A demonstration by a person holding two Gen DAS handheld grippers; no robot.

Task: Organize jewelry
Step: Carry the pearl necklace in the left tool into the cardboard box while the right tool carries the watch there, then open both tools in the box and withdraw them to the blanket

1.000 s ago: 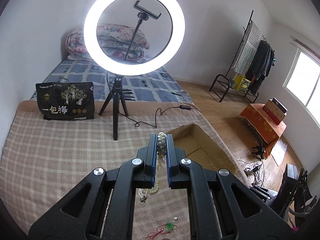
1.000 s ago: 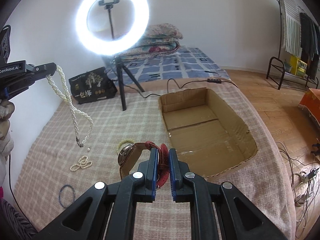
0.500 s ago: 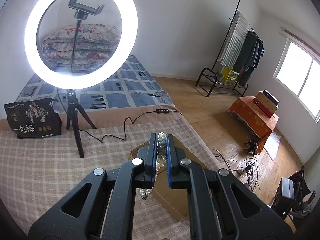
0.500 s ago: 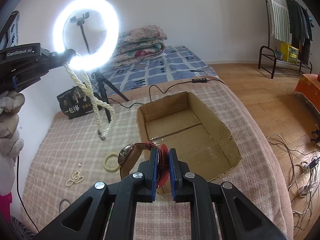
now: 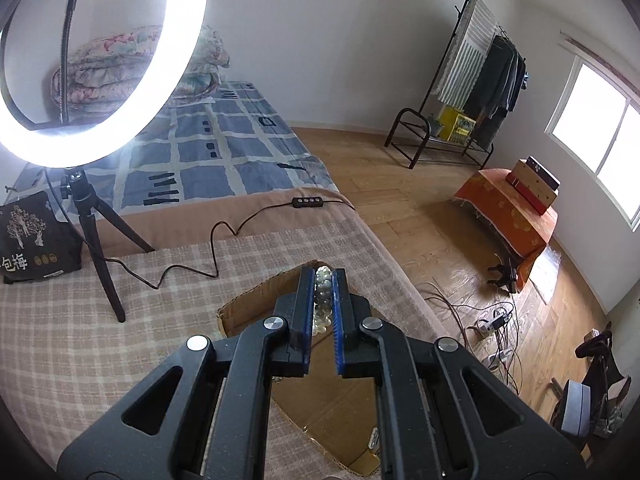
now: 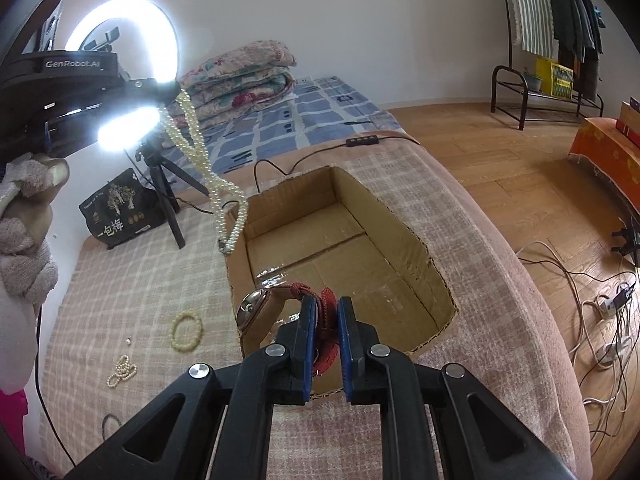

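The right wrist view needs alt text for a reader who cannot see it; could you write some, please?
The right gripper clamps a red-strapped watch above the near edge of an open cardboard box on a checked blanket. The left gripper dangles a pearl necklace.

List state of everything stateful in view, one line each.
left gripper: shut on pearl necklace
pearl necklace: hanging from left gripper, low end at the box's near-left rim
right gripper: shut on watch strap
watch: held in the air over the box's near edge
cardboard box: open, nothing visible inside
ring light: on
bead bracelet: lying on blanket
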